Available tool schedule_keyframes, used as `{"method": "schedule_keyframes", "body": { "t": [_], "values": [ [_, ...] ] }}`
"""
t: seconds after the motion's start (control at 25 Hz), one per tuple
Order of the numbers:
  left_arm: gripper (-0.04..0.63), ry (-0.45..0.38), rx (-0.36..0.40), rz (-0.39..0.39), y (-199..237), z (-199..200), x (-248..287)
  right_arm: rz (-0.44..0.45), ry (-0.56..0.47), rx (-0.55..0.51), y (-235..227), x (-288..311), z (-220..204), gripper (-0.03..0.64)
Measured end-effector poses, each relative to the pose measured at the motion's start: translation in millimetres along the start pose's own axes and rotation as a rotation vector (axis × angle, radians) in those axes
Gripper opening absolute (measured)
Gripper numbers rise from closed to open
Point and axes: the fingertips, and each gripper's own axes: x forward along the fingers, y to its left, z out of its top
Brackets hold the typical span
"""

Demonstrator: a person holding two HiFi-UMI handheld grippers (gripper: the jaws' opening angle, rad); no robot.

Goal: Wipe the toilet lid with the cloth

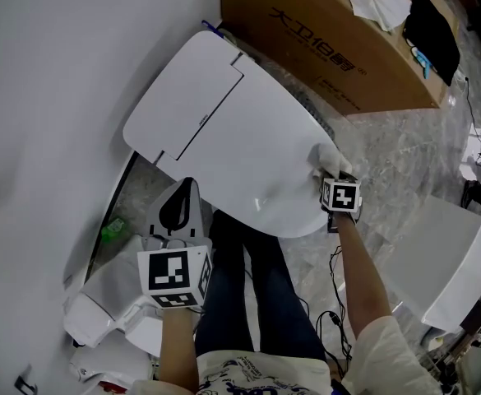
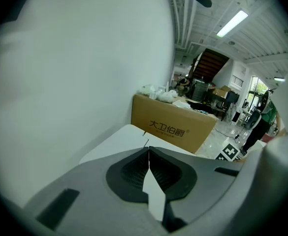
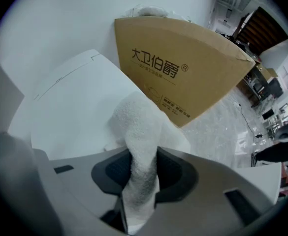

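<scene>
The white toilet lid (image 1: 224,130) lies shut, stretching from the wall toward my legs. A white terry cloth (image 1: 332,160) rests on the lid's right edge, and my right gripper (image 1: 332,186) is shut on it. In the right gripper view the cloth (image 3: 141,146) runs up between the jaws and bunches on the lid (image 3: 70,107). My left gripper (image 1: 181,212) hovers off the lid's near-left edge, shut with nothing in it. In the left gripper view its jaws (image 2: 148,168) meet tip to tip, with the lid (image 2: 124,141) beyond.
A large brown cardboard box (image 1: 330,39) stands just behind the lid on the right, also seen in the right gripper view as the box (image 3: 178,73). A white wall (image 1: 51,97) runs along the left. A white bin (image 1: 450,253) sits at right. My legs (image 1: 248,295) are below the lid.
</scene>
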Motion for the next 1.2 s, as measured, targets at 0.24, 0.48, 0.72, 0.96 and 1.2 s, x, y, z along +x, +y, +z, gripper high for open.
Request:
{"method": "schedule_keyframes", "body": {
  "t": [0.24,0.48,0.72,0.96,1.2],
  "values": [
    [0.009,-0.006,0.006,-0.002,-1,3,-4,-0.038,0.037,0.072,-12,-7,-36,0.106],
    [0.009,-0.017,0.012,-0.002,-2,8,-6,-0.073,0.073,0.141,-16,-13,-64,0.106],
    [0.009,-0.019,0.009,-0.004,-8,8,-9,-0.105,0.110,0.222,-17,-17,-86,0.106],
    [0.009,-0.022,0.000,0.003,-5,8,-13,-0.193,0.149,0.441,-8,-26,-110,0.104],
    [0.009,-0.020,-0.032,0.027,6,2,-16,-0.254,0.211,0.541,17,-29,-115,0.101]
  ]
}}
